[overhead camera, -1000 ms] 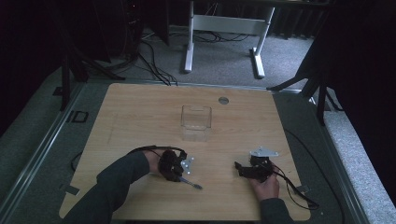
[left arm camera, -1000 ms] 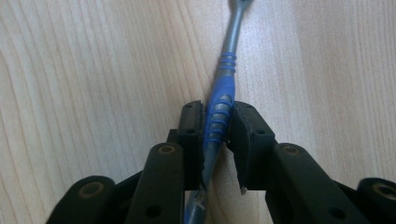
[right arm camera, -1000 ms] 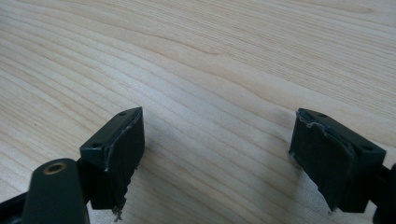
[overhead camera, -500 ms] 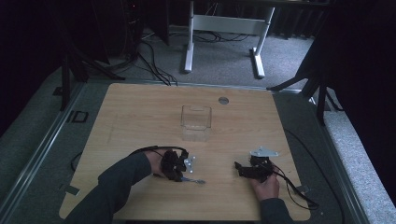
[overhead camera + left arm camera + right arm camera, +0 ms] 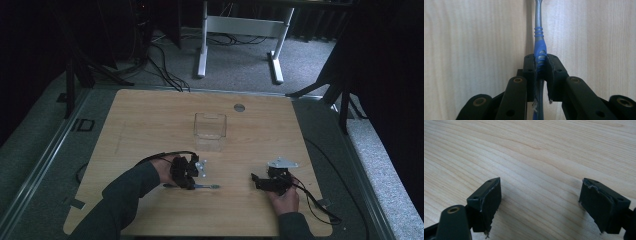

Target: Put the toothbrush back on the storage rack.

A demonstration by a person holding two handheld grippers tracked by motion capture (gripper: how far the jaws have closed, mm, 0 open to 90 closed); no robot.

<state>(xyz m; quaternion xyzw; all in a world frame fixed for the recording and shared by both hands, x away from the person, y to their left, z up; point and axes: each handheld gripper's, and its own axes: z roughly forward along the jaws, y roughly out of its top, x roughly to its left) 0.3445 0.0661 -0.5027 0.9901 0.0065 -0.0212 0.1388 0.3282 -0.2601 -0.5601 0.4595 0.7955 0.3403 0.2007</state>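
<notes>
A thin tool (image 5: 539, 47) with a grey shaft and a ribbed blue grip lies along the wooden table. My left gripper (image 5: 540, 63) is shut on the blue grip, its pads pressed against both sides. From above, the left gripper (image 5: 186, 174) sits at the front left of the table. The tool (image 5: 206, 186) sticks out to its right, flat on the wood. My right gripper (image 5: 541, 202) stands open just over bare wood with nothing between its pads. In the high view the right gripper (image 5: 261, 181) rests at the front right, held by a hand.
A clear plastic box (image 5: 210, 126) stands upright at the table's middle, beyond both grippers. A round grommet (image 5: 239, 107) sits near the far edge. Cables trail from both grippers. Desk legs and cords stand on the carpet behind the table (image 5: 150, 115).
The tool's free end has swung slightly, from slanting toward the front edge to lying level. The left hand barely shifted. The right hand has not moved.
</notes>
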